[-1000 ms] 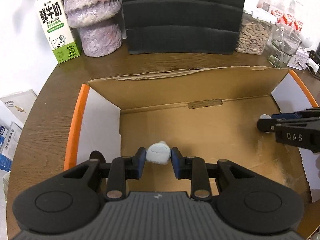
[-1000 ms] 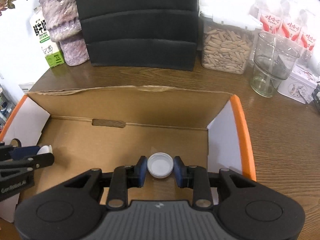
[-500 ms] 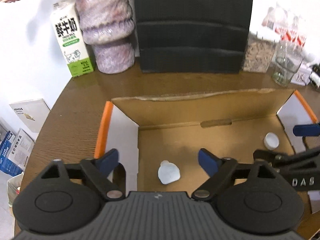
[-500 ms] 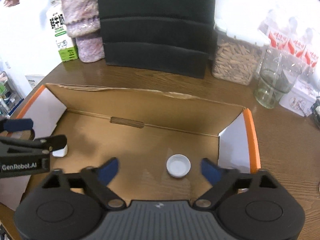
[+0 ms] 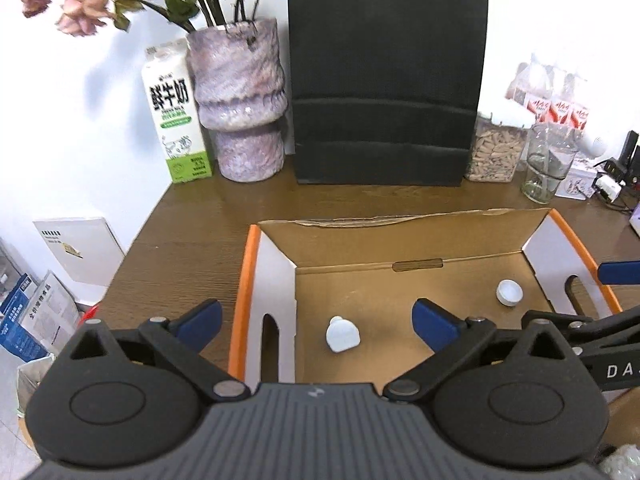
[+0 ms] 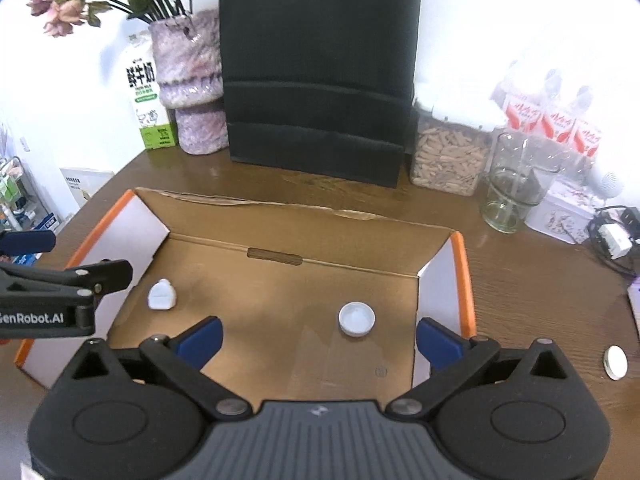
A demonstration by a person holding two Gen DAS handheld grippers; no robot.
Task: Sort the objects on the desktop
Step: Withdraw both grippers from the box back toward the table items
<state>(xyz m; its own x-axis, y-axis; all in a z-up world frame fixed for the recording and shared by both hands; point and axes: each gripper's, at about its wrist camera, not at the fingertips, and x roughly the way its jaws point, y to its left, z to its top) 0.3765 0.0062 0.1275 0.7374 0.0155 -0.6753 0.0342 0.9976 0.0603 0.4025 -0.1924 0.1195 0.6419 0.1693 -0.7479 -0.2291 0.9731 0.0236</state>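
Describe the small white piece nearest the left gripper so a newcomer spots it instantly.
Find the open cardboard box with orange-edged flaps on the brown wooden table. On its floor, near the left flap, lies a small white plastic piece with a rounded, domed outline. Its only neighbour, the round white bottle cap, is a plain disc farther right.

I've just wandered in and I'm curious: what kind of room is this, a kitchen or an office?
Probably a home or office desk corner, not a kitchen. A wooden table holds a vase of dried flowers, a milk carton and a cardboard box; a charger and cables lie at the right.
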